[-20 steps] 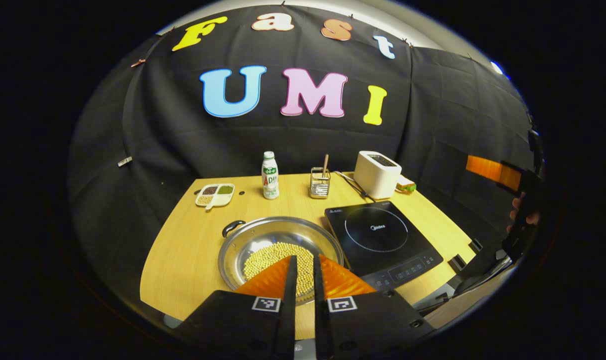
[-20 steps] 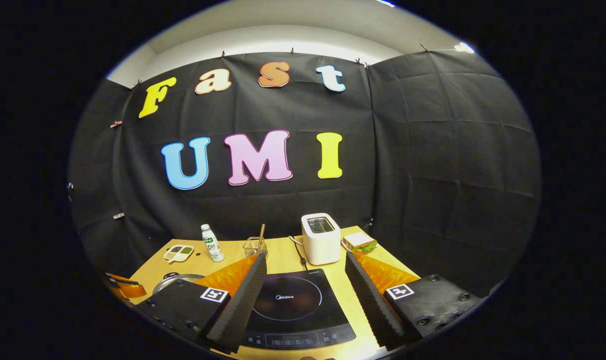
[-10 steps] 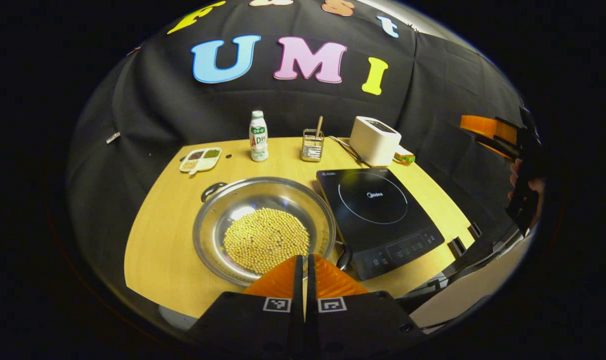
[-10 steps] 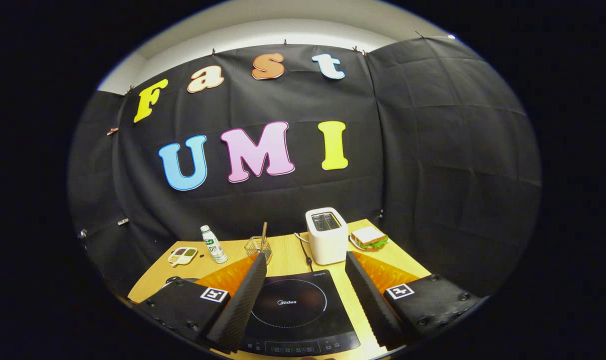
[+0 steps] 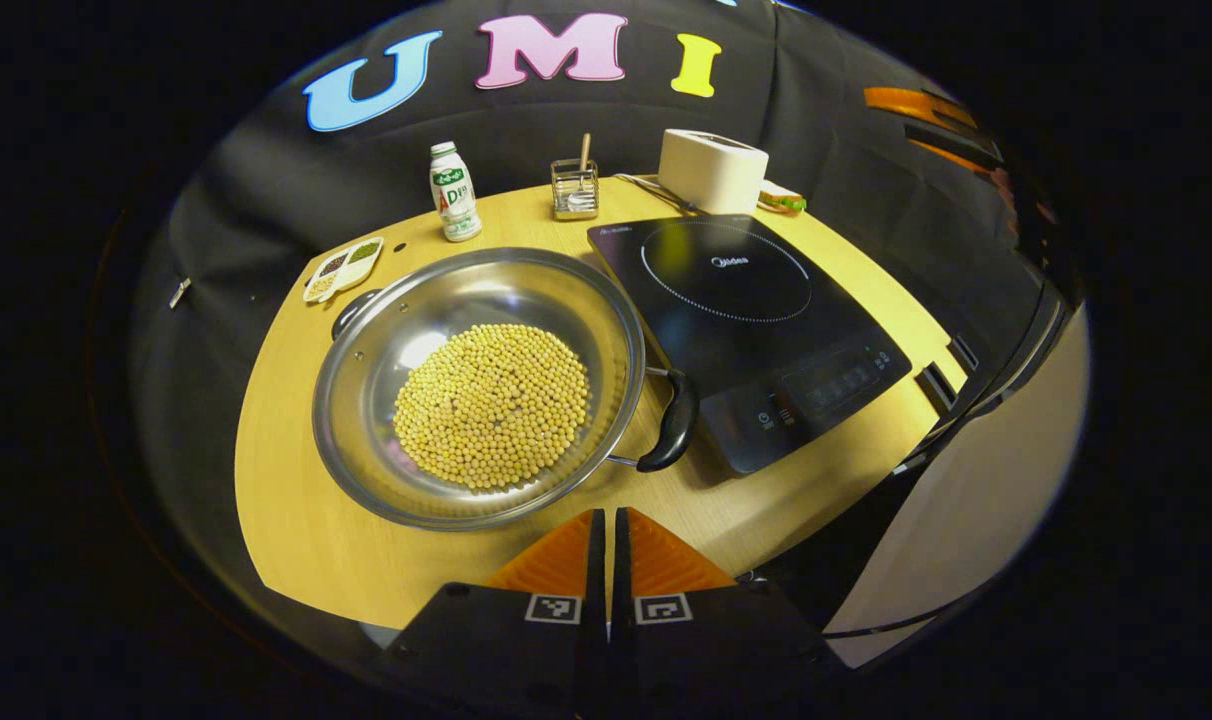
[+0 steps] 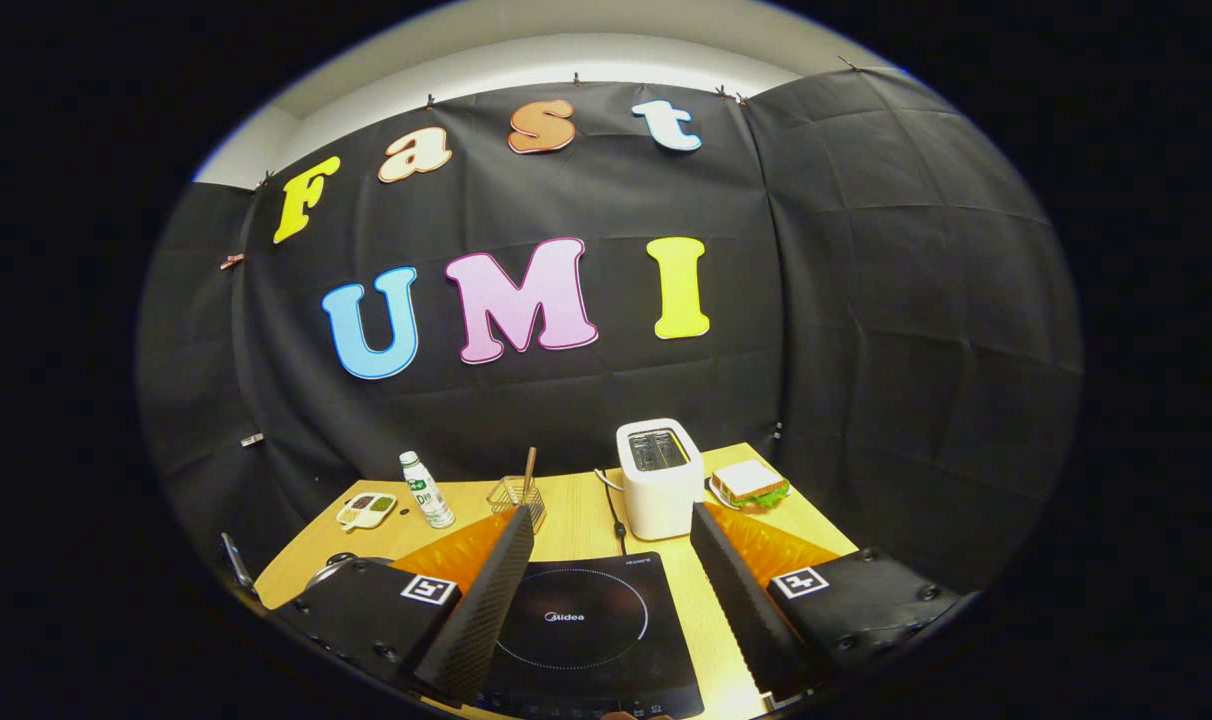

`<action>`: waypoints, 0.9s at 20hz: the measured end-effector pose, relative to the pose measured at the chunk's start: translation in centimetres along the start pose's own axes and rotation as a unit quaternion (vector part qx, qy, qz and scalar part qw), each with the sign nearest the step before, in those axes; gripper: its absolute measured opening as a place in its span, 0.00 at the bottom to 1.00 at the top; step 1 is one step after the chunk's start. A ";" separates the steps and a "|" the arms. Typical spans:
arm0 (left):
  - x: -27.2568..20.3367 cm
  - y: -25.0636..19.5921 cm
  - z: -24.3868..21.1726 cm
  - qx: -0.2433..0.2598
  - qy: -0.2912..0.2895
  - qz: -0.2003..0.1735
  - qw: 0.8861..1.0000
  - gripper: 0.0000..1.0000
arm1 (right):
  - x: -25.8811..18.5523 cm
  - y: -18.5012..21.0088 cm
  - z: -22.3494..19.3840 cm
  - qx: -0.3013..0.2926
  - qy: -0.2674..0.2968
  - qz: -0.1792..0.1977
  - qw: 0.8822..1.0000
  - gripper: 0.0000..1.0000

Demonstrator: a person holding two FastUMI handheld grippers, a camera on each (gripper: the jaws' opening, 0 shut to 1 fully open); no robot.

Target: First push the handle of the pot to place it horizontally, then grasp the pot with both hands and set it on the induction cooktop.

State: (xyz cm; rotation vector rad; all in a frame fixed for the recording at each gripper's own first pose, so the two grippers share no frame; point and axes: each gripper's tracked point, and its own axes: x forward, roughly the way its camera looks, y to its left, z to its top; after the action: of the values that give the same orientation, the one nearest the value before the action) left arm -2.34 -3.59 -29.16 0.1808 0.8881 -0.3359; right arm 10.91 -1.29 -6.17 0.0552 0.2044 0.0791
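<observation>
One pot (image 5: 478, 385), two handles (image 5: 673, 420).

Silver pot (image 5: 366, 330), black handle (image 5: 673, 425)

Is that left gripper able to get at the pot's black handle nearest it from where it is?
Probably yes: the left gripper, fingers together, hovers just short of the handle, with bare table between.

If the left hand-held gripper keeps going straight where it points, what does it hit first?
Probably the near rim of the pot, beside its black handle; the shut left hand-held gripper aims there, though bare table lies between and depth is unclear.
</observation>
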 end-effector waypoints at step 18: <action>5.6 -2.8 2.6 0.018 0.030 -0.017 0.999 0.05 | 0.8 -3.7 1.1 0.002 -0.010 -0.026 1.000 0.98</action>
State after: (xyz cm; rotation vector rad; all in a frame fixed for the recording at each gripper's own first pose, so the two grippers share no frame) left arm 1.80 -8.15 -32.05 0.2102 0.9464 -0.3808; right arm 12.19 -5.01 -5.45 0.0540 0.1863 0.0262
